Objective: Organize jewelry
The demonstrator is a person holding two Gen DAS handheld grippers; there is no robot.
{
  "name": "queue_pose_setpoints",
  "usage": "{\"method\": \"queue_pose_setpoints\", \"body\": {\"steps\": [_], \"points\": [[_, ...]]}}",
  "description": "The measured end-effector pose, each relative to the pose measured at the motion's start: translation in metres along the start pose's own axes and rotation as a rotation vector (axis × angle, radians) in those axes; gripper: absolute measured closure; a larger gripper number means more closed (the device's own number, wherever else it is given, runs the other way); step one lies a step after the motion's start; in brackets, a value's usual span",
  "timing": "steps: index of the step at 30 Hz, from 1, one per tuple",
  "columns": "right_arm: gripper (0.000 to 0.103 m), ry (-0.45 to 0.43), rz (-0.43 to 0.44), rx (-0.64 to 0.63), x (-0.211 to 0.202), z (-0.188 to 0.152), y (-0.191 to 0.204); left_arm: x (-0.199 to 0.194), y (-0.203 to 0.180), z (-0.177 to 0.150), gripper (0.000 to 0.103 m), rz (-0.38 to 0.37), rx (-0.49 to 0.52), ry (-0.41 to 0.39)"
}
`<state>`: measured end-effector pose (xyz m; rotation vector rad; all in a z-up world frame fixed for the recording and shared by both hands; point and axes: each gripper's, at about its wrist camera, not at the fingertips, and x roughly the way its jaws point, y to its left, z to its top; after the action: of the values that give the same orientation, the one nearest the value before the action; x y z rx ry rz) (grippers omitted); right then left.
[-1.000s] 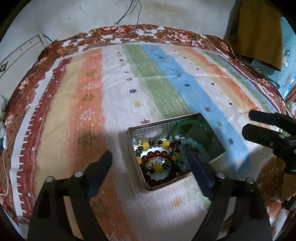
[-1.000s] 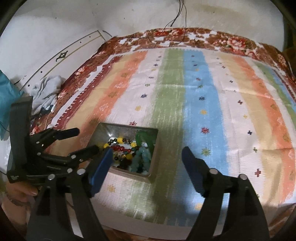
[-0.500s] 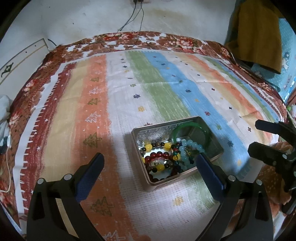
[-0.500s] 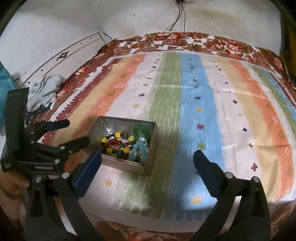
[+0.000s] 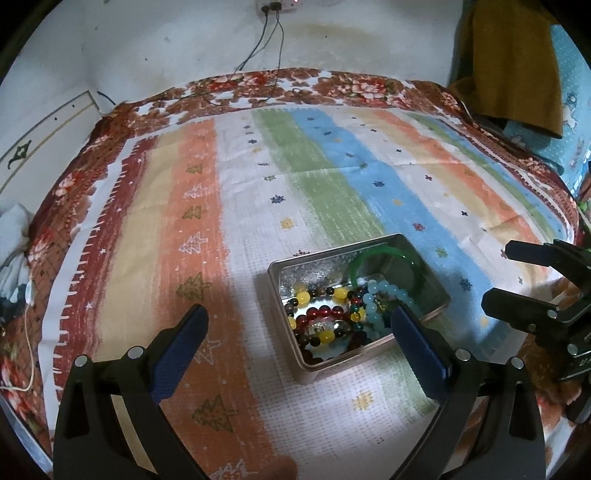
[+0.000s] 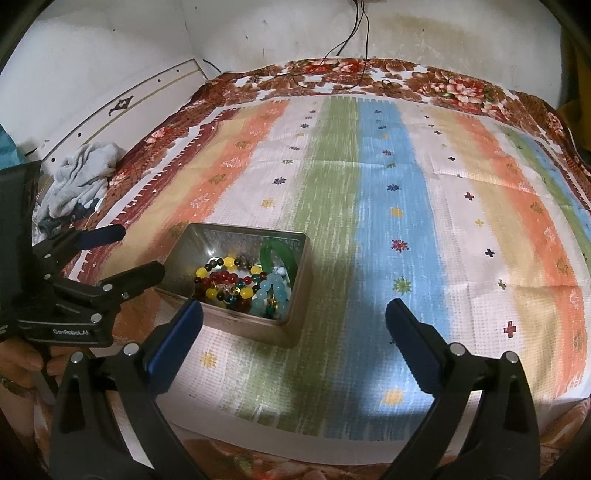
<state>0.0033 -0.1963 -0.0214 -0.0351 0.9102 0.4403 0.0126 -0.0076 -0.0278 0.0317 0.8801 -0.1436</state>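
Both the left gripper (image 5: 295,339) and right gripper (image 6: 293,325) hang spread wide, empty, above the bed (image 5: 332,177). The metal tin (image 5: 314,363) holds seemingly tangled bead bracelets (image 5: 325,321) and a green bangle (image 5: 380,254); lifting one strand may drag others out.

Bed w/ striped cloth (image 5: 332,177) (orange, yellow, white, green, blue bands, small star/tree motifs) laid over floral red-brown bedspread (image 5: 258,83). White wall (image 5: 166,37) behind, stained. Two black cables (image 5: 271,40) drop from wall outlet (image 5: 277,5) to bedspread. Mustard fabric (image 5: 513,62) hangs at right. Grey crumpled cloth (image 6: 81,177) lies beside bed, left. Lighting dim, w/ shadows at near edge.
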Motion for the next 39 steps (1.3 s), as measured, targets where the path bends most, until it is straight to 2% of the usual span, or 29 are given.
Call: {"method": "queue_pose_setpoints", "body": {"steps": [4,18,39], "points": [[0.005,0.005,-0.001,0.005,0.001,0.000,0.000,0.003,0.000,-0.001,0.007,0.002,-0.004,0.013],[0.005,0.018,-0.006,0.019,0.006,-0.001,-0.003,-0.007,-0.005,-0.001,0.006,-0.035,0.016,-0.061],[0.005,0.008,-0.018,0.032,0.006,-0.001,-0.005,-0.002,-0.006,-0.002,0.006,-0.021,0.020,-0.044]]}}
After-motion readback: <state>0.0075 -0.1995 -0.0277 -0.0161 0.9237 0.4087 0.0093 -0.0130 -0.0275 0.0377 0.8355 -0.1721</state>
